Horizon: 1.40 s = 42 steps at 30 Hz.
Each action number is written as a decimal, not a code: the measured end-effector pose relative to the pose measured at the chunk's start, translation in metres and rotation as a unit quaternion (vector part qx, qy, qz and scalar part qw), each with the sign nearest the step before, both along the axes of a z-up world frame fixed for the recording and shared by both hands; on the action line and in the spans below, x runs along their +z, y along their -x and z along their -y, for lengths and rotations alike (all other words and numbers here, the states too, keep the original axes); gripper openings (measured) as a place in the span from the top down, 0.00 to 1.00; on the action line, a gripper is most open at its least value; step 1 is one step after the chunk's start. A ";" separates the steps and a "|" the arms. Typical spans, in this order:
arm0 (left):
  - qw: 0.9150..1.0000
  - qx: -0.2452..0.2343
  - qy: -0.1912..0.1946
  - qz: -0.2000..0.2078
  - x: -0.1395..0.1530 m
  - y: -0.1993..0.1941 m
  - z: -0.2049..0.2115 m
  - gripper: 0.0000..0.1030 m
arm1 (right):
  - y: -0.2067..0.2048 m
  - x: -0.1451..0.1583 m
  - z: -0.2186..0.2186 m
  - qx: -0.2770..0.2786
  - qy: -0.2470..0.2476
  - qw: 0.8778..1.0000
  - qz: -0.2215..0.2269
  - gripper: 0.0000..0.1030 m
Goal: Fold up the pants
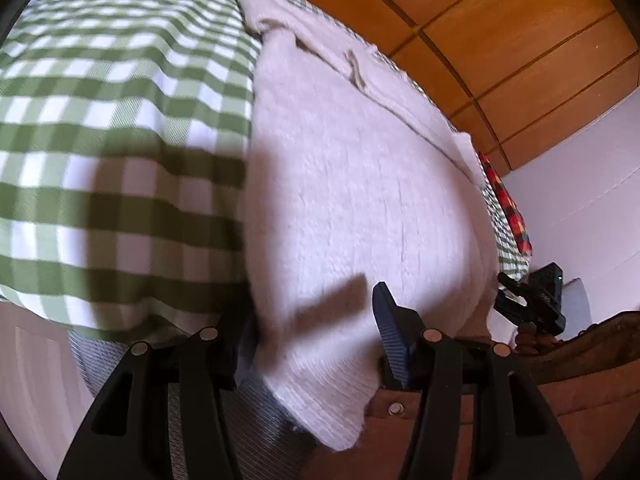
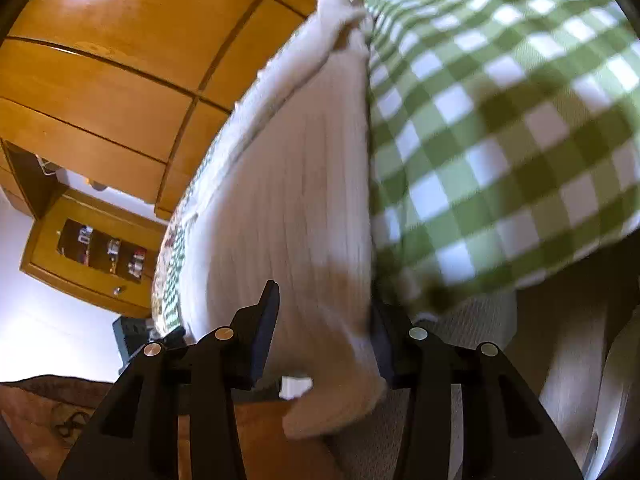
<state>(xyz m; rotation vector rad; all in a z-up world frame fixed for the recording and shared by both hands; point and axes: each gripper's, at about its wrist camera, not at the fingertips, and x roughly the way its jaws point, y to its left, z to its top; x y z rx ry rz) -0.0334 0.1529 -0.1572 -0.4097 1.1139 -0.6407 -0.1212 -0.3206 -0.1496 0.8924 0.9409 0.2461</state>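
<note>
White ribbed pants (image 1: 352, 184) lie stretched along the edge of a bed covered in a green-and-white checked sheet (image 1: 112, 120). Their near hem hangs over the bed's edge. My left gripper (image 1: 316, 332) has its jaws wide apart, one on each side of the hem, with the cloth passing between them. The pants also show in the right wrist view (image 2: 288, 208). My right gripper (image 2: 324, 332) likewise stands with its jaws apart around the hem end. The other gripper's black body (image 1: 536, 300) shows at the right of the left wrist view.
A wooden wardrobe (image 2: 112, 60) stands beyond the bed, with a small wooden shelf unit (image 2: 92, 252) by a white wall. A red checked cloth (image 1: 508, 204) lies at the bed's far edge. Brown fabric (image 1: 580, 364) sits below the grippers.
</note>
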 end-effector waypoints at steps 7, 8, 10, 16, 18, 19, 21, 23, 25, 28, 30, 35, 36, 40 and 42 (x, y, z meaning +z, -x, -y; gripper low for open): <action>0.998 -0.049 0.010 -0.039 -0.013 0.010 0.017 0.49 | -0.001 -0.023 -0.023 0.053 0.006 0.997 -0.064 0.58; 0.997 -0.057 0.009 -0.046 -0.015 0.011 0.021 0.49 | -0.002 -0.026 -0.026 0.062 0.008 0.996 -0.070 0.68; 0.996 -0.075 0.004 -0.050 -0.016 0.015 0.028 0.70 | -0.006 -0.028 -0.036 0.087 0.009 0.993 -0.073 0.82; 0.995 -0.101 0.023 -0.004 0.012 0.025 0.036 0.92 | -0.006 -0.010 -0.034 0.103 -0.021 0.994 -0.022 0.89; 0.995 -0.091 0.043 0.016 0.025 0.025 0.032 0.92 | -0.004 0.000 -0.028 0.101 -0.041 0.994 0.009 0.89; 0.994 -0.085 0.056 0.028 0.033 0.024 0.029 0.92 | -0.004 0.005 -0.028 0.101 -0.050 0.993 0.026 0.89; 0.993 -0.075 0.076 0.047 0.044 0.022 0.024 0.92 | -0.005 0.020 -0.023 0.103 -0.066 0.990 0.069 0.89; 0.992 -0.062 0.093 0.061 0.053 0.015 0.020 0.92 | -0.008 0.031 -0.021 0.102 -0.070 0.987 0.099 0.89; 0.992 -0.045 0.090 0.074 0.057 0.007 0.019 0.92 | -0.021 0.036 -0.020 0.092 -0.072 0.986 0.115 0.89; 0.992 -0.016 0.094 0.077 0.059 -0.004 0.010 0.93 | -0.035 0.038 -0.015 0.077 -0.081 0.986 0.125 0.89; 0.991 -0.011 0.103 0.089 0.065 -0.002 0.013 0.93 | -0.041 0.046 -0.018 0.073 -0.079 0.984 0.140 0.91; 0.987 -0.020 0.112 0.113 0.083 0.017 0.010 0.94 | -0.033 0.059 -0.020 0.069 -0.068 0.982 0.160 0.92; 0.986 -0.018 0.116 0.115 0.087 0.018 0.008 0.94 | -0.027 0.061 -0.017 0.064 -0.073 0.981 0.165 0.92; 0.982 -0.017 0.130 0.133 0.101 0.034 -0.001 0.94 | -0.007 0.070 -0.008 0.055 -0.086 0.976 0.191 0.93; 0.980 -0.019 0.135 0.148 0.110 0.047 -0.005 0.94 | 0.003 0.077 -0.004 0.054 -0.084 0.974 0.204 0.93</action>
